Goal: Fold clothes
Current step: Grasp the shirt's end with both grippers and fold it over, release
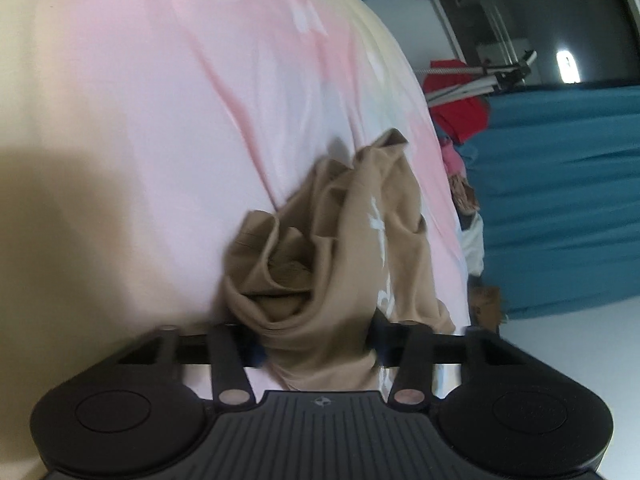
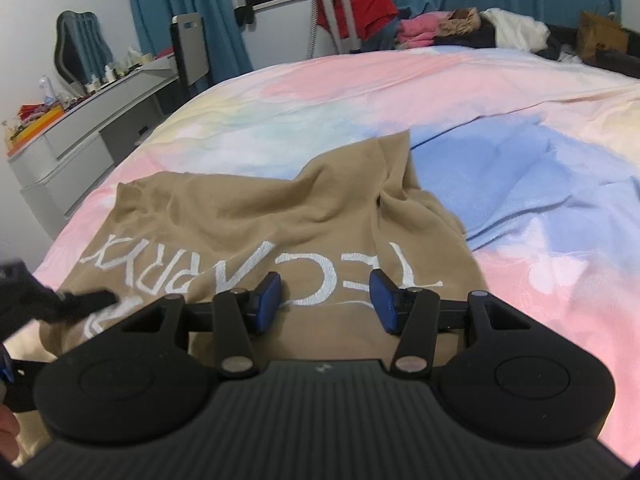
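Right now your left hand-held gripper (image 1: 316,344) clamps bunched tan shirt (image 2: 256,232) on the bed (image 2: 520,184), right hand-held gripper (image 2: 325,300) open above it; grab an edge, spread flat.

Soft, even indoor light fills both views. In the left wrist view the tan shirt (image 1: 320,248) is smeared by motion blur, and a broad shadow darkens the bedspread (image 1: 120,120) at lower left. Fisheye distortion bends the bed edge and curtains (image 2: 180,8); corners vignette dark
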`<move>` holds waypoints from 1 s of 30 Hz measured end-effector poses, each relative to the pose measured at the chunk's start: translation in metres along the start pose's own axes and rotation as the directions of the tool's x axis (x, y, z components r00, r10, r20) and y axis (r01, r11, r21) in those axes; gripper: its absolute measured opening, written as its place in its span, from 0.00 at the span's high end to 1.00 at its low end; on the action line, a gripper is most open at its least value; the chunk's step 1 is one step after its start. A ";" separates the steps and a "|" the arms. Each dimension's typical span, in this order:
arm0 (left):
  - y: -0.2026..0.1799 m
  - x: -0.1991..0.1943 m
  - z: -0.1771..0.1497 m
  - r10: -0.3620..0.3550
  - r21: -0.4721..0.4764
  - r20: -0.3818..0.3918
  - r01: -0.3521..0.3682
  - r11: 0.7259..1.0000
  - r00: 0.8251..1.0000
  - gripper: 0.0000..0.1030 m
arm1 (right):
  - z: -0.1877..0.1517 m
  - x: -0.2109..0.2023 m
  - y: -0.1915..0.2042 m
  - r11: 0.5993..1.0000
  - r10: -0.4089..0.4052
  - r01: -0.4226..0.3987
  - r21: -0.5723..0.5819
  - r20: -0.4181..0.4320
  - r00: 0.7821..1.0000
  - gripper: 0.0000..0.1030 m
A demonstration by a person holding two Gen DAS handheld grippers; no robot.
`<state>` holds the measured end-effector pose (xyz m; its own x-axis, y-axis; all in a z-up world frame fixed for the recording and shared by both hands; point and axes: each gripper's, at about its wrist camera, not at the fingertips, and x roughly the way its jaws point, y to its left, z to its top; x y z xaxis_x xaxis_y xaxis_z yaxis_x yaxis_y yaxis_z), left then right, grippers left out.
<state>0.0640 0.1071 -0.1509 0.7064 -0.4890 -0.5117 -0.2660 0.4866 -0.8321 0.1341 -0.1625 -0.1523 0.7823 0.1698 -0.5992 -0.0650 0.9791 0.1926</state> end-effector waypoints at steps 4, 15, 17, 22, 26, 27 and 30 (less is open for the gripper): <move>0.000 -0.005 0.000 -0.006 -0.008 0.030 0.007 1.000 1.000 0.76 | 0.004 -0.035 0.020 0.999 0.032 -0.028 -0.041 0.094 0.995 0.48; 0.001 -0.016 -0.001 -0.051 -0.012 0.070 0.052 0.999 0.996 0.79 | -0.028 -0.048 -0.006 0.695 0.526 -0.431 0.576 0.003 0.851 0.15; 0.000 -0.017 0.000 -0.065 -0.010 0.075 0.066 0.998 0.995 0.79 | -0.041 -0.030 -0.018 0.580 0.583 -0.416 0.701 0.001 0.813 0.15; -0.005 -0.010 0.004 -0.113 -0.011 0.088 0.115 0.993 0.990 0.82 | -0.065 0.006 -0.044 0.403 0.592 -0.317 0.859 0.020 0.806 0.15; -0.008 -0.015 0.003 -0.161 0.008 0.106 0.161 0.987 0.981 0.82 | -0.072 0.001 -0.068 0.371 0.455 -0.259 0.892 0.068 0.888 0.17; -0.010 -0.015 0.003 -0.166 0.014 0.109 0.166 0.986 0.980 0.82 | -0.072 -0.002 -0.073 0.371 0.424 -0.252 0.894 0.078 0.902 0.25; -0.011 -0.015 0.002 -0.170 0.023 0.111 0.168 0.986 0.979 0.82 | -0.071 -0.008 -0.081 0.380 0.353 -0.229 0.896 0.088 0.931 0.41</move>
<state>0.0577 0.1106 -0.1331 0.8095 -0.4813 -0.3363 -0.1280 0.4144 -0.9011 0.0889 -0.2354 -0.2186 0.7604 0.4942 -0.4214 0.3510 0.2333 0.9069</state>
